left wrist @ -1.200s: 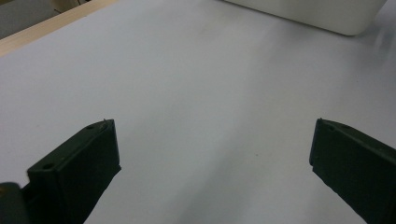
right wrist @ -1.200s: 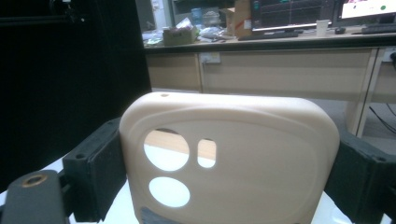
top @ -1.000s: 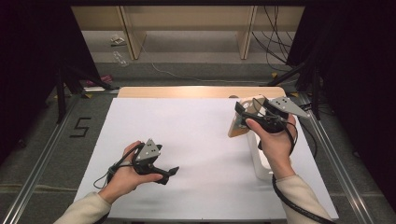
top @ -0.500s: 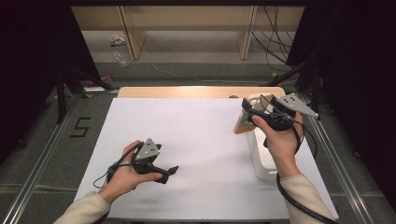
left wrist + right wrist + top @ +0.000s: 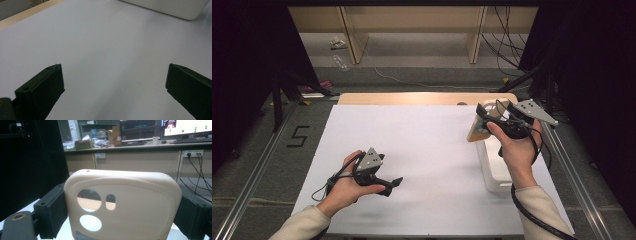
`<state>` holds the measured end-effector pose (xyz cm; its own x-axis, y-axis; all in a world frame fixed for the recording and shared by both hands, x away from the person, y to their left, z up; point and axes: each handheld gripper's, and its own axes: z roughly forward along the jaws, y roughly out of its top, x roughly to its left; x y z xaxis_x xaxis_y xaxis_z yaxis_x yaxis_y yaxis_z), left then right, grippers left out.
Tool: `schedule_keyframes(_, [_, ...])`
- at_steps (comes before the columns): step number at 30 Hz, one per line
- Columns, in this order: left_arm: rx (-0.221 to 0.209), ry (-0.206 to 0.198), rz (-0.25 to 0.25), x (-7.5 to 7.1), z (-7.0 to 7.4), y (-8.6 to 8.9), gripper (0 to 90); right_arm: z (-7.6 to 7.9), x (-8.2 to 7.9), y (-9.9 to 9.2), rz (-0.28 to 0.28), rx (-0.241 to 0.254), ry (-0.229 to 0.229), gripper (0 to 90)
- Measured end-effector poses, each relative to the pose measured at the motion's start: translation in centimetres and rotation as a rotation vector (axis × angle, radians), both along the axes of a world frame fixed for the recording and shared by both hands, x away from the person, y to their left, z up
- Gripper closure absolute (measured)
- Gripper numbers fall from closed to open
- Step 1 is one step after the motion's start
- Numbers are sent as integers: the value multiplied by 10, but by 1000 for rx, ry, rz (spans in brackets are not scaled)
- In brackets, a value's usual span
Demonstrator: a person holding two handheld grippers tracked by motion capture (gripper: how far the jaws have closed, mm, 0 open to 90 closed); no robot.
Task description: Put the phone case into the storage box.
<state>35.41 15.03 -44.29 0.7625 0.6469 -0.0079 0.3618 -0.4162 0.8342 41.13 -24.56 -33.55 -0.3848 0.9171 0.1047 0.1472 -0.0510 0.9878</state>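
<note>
The right gripper (image 5: 122, 215) squeezes a phone case (image 5: 122, 205) between its fingers (image 5: 51, 211), held up above the white box (image 5: 498, 167). The case is cream with round camera holes. The left gripper (image 5: 113, 87) has its fingers wide apart, near the box.

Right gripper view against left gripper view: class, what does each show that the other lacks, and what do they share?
Right gripper view: a beige case with round cut-outs, clamped between the right fingers, and monitors on a desk behind. Left gripper view: the left fingers wide apart with nothing between them, a white box and the table rim. Shared: two black fingers rising from the bottom, and the white sheet.
</note>
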Motion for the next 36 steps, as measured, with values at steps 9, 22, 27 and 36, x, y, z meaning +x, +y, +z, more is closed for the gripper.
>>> schedule_keyframes(9, [-1, -2, -1, 0, 1, 1, 12, 2, 1, -9, -28, 2, -6, 122])
schedule_keyframes(22, [-7, -2, 0, 0, 1, 1, 12, 1, 2, -13, -49, -3, -5, 122])
schedule_keyframes(27, [-3, -1, -2, 0, 1, 1, 12, 2, 2, -17, -59, 2, -9, 123])
schedule_keyframes(36, [-7, -2, 2, 1, 1, 1, 12, 5, 2, -23, -78, 3, -16, 123])
